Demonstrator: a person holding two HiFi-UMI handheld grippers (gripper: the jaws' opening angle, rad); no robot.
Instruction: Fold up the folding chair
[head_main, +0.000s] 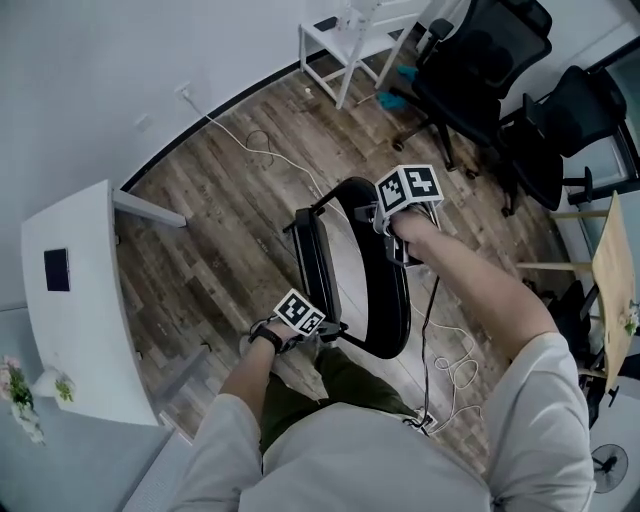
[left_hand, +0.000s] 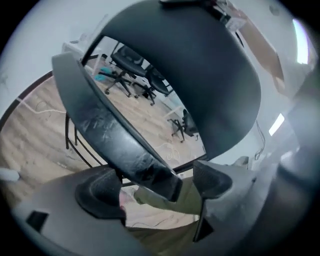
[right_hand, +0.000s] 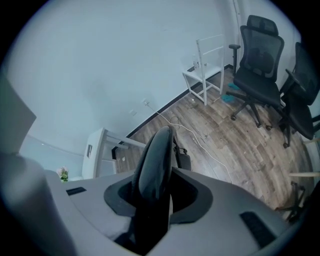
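The black folding chair (head_main: 318, 262) stands on the wood floor in front of me, its seat and rounded backrest (head_main: 392, 300) swung close together. My left gripper (head_main: 325, 328) is low at the near end of the seat. In the left gripper view the scuffed seat edge (left_hand: 115, 140) lies between the jaws of my left gripper (left_hand: 157, 185), against the left pad (left_hand: 100, 192), with a gap before the right pad. My right gripper (head_main: 395, 235) is at the top of the backrest. There the backrest's thin edge (right_hand: 156, 155) sits between the jaws of my right gripper (right_hand: 155, 192), which stand a little apart.
A white table (head_main: 70, 300) stands at the left and a white stand (head_main: 350, 40) by the far wall. Two black office chairs (head_main: 480, 70) (head_main: 560, 130) are at the right. Cables (head_main: 260, 145) (head_main: 455, 365) trail on the floor. A wooden table (head_main: 615, 280) is at the right edge.
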